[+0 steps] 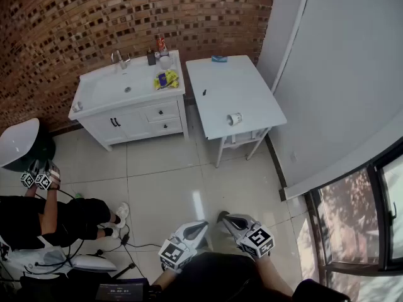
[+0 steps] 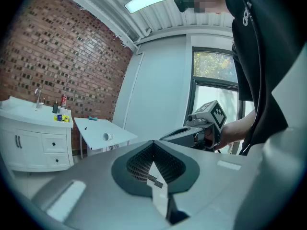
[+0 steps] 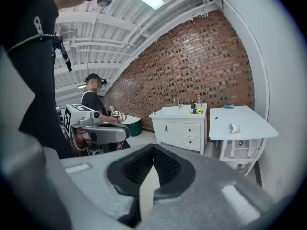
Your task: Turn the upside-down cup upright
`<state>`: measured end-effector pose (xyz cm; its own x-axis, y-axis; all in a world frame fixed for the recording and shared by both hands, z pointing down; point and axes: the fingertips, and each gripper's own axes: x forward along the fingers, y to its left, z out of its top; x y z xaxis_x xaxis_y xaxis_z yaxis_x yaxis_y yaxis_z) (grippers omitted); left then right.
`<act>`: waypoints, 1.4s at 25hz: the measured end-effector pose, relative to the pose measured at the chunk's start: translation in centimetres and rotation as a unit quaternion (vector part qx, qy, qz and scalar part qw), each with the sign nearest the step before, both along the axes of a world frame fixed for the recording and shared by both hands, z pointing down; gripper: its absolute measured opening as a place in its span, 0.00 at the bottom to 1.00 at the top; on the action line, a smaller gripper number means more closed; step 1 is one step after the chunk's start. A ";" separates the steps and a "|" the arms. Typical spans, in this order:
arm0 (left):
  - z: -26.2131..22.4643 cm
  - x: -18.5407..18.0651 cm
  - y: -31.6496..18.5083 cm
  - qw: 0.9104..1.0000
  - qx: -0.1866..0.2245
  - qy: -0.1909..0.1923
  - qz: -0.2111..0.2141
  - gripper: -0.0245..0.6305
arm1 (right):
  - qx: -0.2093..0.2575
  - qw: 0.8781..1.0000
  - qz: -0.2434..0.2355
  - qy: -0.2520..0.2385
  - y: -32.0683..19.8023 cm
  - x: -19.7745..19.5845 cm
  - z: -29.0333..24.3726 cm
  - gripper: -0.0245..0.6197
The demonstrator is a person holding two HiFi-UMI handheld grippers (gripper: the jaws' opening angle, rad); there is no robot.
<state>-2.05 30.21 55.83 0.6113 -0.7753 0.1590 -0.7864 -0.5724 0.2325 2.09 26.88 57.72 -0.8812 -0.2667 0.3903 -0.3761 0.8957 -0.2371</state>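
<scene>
A small white cup (image 1: 234,119) lies on its side near the front edge of the white table (image 1: 245,74), far from both grippers. The left gripper view shows the cup (image 2: 107,136) small and distant, and so does the right gripper view, where the cup (image 3: 234,127) sits on the table. My left gripper (image 1: 201,226) and right gripper (image 1: 227,218) are held close to my body above the tiled floor, side by side. The left gripper (image 2: 153,143) has its jaws together with nothing in them. The right gripper (image 3: 153,148) is likewise shut and empty.
A white vanity (image 1: 135,115) with a sink, bottles and a yellow packet stands left of the table against the brick wall. A seated person (image 1: 60,216) holds another pair of grippers at the left, with cables (image 1: 135,247) on the floor. A window (image 1: 371,212) is at the right.
</scene>
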 end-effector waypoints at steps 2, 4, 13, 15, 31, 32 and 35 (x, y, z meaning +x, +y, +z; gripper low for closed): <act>-0.2 0.5 -2.0 1.000 -0.005 -0.002 0.001 0.06 | 0.001 1.000 -0.004 -0.002 -1.9 0.2 -0.2 0.03; -0.7 1.1 -4.1 1.000 -0.011 -0.008 0.004 0.06 | 0.002 1.000 -0.009 -0.003 -3.9 0.4 -0.2 0.03; -2.2 2.8 -13.9 1.000 0.008 -0.022 -0.019 0.06 | 0.016 1.000 -0.003 -0.018 -15.4 3.2 -1.5 0.03; -2.4 2.8 -15.5 0.999 0.010 -0.029 -0.030 0.06 | 0.015 1.000 0.000 -0.018 -17.3 3.9 -1.6 0.03; -0.2 0.5 -20.9 0.997 -0.020 -0.026 -0.072 0.06 | 0.021 1.000 -0.005 0.011 -25.8 2.0 0.7 0.03; -0.1 0.3 -21.7 0.997 -0.024 -0.024 -0.069 0.06 | 0.025 1.000 -0.003 0.016 -26.5 1.7 0.8 0.03; 0.2 -0.2 -24.4 0.998 -0.030 -0.021 -0.053 0.06 | 0.036 0.999 0.013 0.039 -29.3 0.9 1.5 0.03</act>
<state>-2.22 5.77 56.03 0.5178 -0.8240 0.2301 -0.8518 -0.4713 0.2289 3.02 -2.45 59.18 -0.8410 -0.3190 0.4370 -0.4147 0.8988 -0.1421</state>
